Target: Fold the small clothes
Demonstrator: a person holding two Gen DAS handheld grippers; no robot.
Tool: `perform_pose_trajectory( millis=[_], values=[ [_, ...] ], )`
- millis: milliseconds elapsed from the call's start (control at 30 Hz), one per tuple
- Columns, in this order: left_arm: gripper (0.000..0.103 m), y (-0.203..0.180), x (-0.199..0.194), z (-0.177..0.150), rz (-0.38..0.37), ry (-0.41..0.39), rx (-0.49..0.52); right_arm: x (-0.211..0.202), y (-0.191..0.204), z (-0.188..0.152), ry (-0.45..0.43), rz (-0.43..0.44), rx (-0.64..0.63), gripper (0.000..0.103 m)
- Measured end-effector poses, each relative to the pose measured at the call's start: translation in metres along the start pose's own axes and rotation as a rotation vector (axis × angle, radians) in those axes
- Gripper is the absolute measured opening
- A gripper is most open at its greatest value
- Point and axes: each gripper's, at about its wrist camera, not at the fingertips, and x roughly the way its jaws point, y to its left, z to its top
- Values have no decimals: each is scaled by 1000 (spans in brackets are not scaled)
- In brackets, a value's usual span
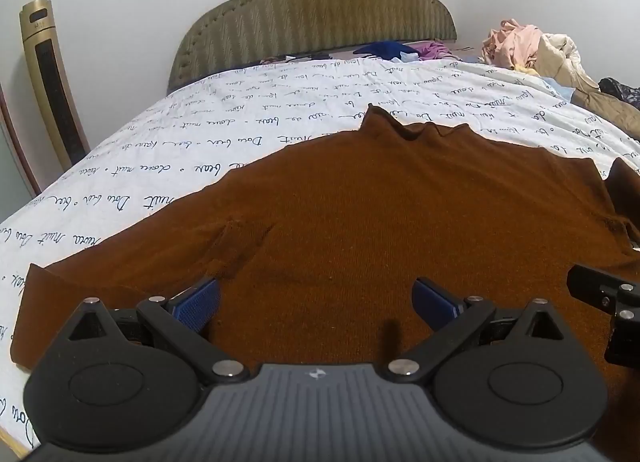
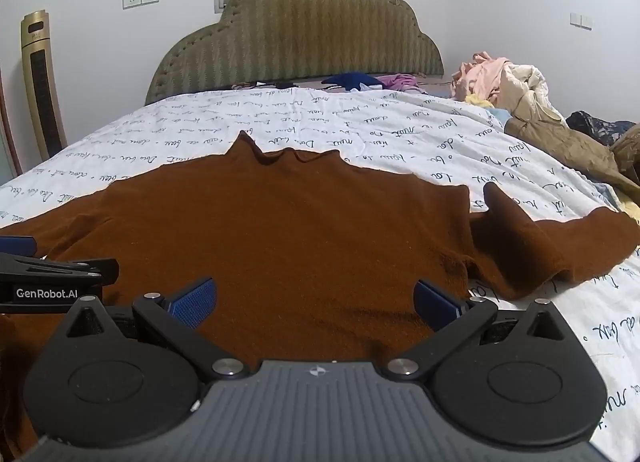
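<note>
Sweater (image 1: 360, 214), rust-brown, lies flat on the script-printed bedspread (image 1: 240, 122), collar toward the headboard (image 1: 312, 14). I see my left gripper (image 1: 316, 302) spread wide above its lower body, nothing between the pads. My right gripper (image 2: 316, 302) gapes equally empty. Only the right view shows the rumpled right sleeve (image 2: 560, 246).
</note>
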Motion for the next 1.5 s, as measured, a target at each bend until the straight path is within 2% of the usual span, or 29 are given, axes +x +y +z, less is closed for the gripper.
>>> perform_pose_trajectory(
  millis=[733, 1333, 1500],
  values=[
    [103, -2, 5, -2, 0, 10, 9, -8, -1, -5, 5, 25, 15, 103],
    [103, -10, 4, -3, 5, 0, 30, -9, 1, -6, 0, 24, -28, 103],
    [103, -12, 6, -2, 3, 3, 36, -10, -5, -6, -7, 46, 7, 103]
  ],
)
